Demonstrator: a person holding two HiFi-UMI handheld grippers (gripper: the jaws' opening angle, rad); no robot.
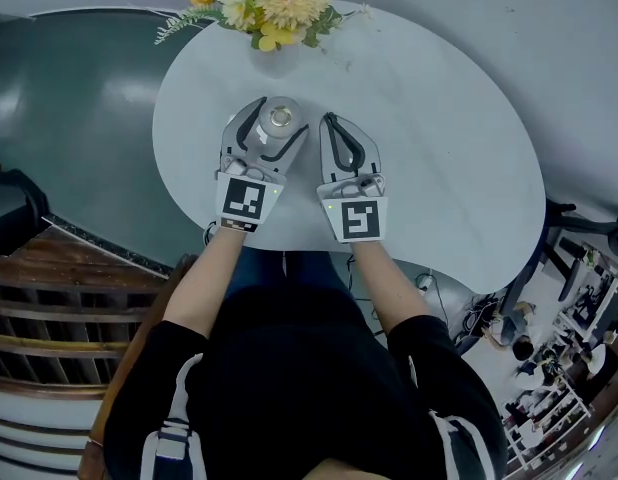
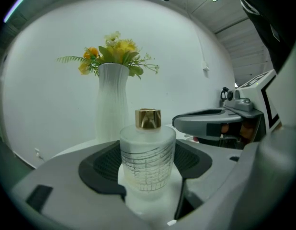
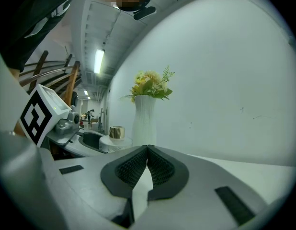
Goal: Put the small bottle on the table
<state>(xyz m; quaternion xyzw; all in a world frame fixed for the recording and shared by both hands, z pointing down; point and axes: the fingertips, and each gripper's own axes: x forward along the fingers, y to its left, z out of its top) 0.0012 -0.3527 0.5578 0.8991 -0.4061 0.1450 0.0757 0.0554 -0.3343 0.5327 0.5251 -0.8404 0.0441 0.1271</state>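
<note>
The left gripper point(image 1: 276, 126) has its jaws pressed on a small frosted-glass bottle with a gold cap point(image 2: 148, 159). The bottle is upright over the pale rounded tabletop point(image 1: 439, 168), toward its far edge. I can't tell whether its base touches. I'd lower it straight, feel it sit flat, then part the jaws evenly, staying clear of the white ribbed vase of yellow flowers point(image 2: 112, 102) behind. The right gripper point(image 3: 147, 151) lies just beside, its jaws together and empty.
</note>
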